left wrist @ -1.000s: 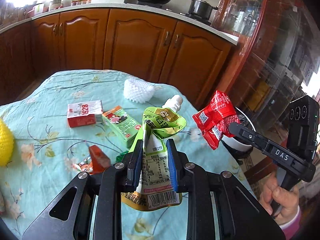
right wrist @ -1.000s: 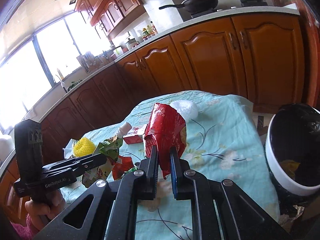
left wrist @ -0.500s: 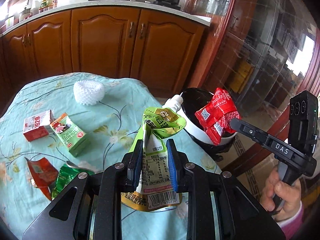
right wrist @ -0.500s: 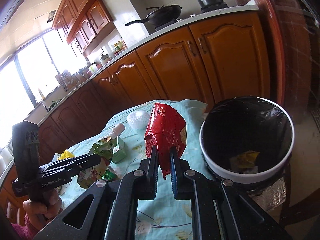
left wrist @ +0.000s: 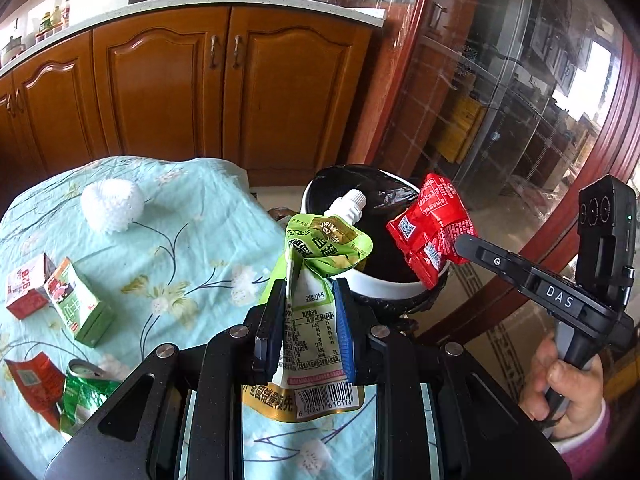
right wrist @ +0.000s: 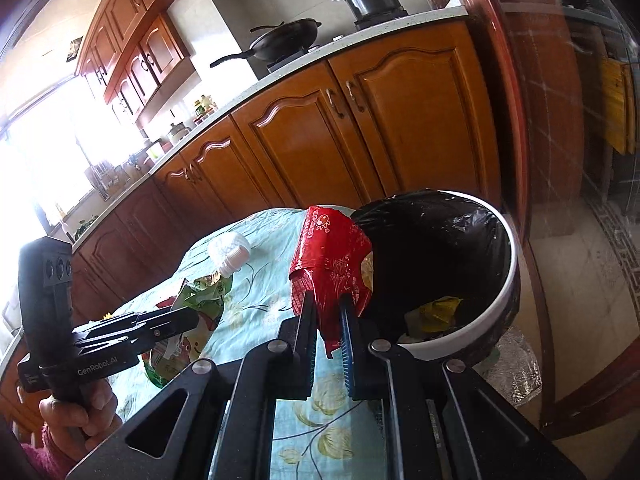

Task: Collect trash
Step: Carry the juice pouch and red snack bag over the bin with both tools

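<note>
My left gripper (left wrist: 308, 292) is shut on a green drink pouch (left wrist: 320, 248) with a white spout, held up near the table's right edge. My right gripper (right wrist: 328, 300) is shut on a crumpled red snack wrapper (right wrist: 332, 256), which in the left wrist view hangs over the bin's rim as the red wrapper (left wrist: 430, 228). The white bin (right wrist: 460, 336) with a black liner stands beside the table; yellow trash lies inside. In the right wrist view the pouch (right wrist: 200, 292) shows at left in the left gripper (right wrist: 192, 320).
On the floral tablecloth (left wrist: 192, 248) lie a white foam net (left wrist: 112, 204), a red-and-white carton (left wrist: 26, 290), a green carton (left wrist: 76, 304), a red wrapper (left wrist: 34, 384) and a green wrapper (left wrist: 82, 392). Wooden cabinets (left wrist: 224, 92) stand behind; a glass partition (left wrist: 520, 100) is at the right.
Both grippers have swung to the right with their loads, from over the table toward the bin. The bin has come into fuller view; the red wrapper now hangs over it.
</note>
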The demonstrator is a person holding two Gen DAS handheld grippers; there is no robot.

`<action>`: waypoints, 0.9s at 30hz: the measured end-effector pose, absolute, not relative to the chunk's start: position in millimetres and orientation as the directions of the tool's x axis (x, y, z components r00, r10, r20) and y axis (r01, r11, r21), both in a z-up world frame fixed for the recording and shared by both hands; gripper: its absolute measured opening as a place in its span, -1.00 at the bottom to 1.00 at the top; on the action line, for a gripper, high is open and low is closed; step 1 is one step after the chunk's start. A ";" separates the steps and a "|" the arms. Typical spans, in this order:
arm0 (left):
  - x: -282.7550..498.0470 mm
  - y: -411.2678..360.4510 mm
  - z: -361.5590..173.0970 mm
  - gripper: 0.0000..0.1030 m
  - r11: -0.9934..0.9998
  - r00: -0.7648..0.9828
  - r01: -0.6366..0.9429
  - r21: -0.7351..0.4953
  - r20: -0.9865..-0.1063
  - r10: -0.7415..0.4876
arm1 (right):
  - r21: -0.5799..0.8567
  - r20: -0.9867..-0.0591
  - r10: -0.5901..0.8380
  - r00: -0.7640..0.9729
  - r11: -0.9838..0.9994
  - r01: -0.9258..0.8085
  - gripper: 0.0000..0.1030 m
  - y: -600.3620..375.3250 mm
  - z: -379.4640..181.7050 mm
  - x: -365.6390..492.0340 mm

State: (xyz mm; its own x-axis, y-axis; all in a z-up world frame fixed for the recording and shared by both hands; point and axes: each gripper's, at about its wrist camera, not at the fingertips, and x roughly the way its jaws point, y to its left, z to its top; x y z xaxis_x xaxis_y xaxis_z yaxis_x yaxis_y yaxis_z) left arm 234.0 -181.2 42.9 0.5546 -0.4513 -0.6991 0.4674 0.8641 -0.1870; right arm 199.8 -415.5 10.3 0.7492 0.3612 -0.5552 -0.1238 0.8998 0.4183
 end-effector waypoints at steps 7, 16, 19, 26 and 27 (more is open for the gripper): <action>252.8 -214.6 43.8 -0.59 0.846 0.527 0.506 -0.168 -0.716 -0.458 | 0.422 -0.567 0.333 0.753 0.903 -0.081 -0.80 -438.0 4.2 205.9; 281.6 -258.9 43.4 -0.58 0.826 0.499 0.551 -0.117 -0.747 -0.439 | 0.415 -0.595 0.308 0.742 0.909 -0.043 -0.80 -455.9 -0.5 226.1; 293.5 -271.1 41.0 -0.58 0.820 0.480 0.562 -0.110 -0.764 -0.431 | 0.416 -0.611 0.303 0.731 0.909 -0.029 -0.80 -462.5 -3.2 234.6; 315.3 -297.0 37.0 -0.58 0.819 0.458 0.567 -0.092 -0.791 -0.405 | 0.416 -0.647 0.305 0.699 0.909 -0.012 -0.80 -472.9 -10.0 253.0; 317.4 -301.7 35.3 -0.58 0.818 0.455 0.568 -0.089 -0.794 -0.402 | 0.415 -0.650 0.304 0.696 0.910 -0.010 -0.80 -473.8 -10.7 254.6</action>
State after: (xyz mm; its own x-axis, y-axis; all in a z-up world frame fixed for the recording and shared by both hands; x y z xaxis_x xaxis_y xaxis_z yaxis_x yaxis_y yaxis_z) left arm 317.4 -301.7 35.3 0.4549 -0.4024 -0.7944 0.5685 0.8179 -0.0888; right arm 254.6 -473.8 -10.7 0.6962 0.3042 -0.6502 -0.0100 0.9098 0.4149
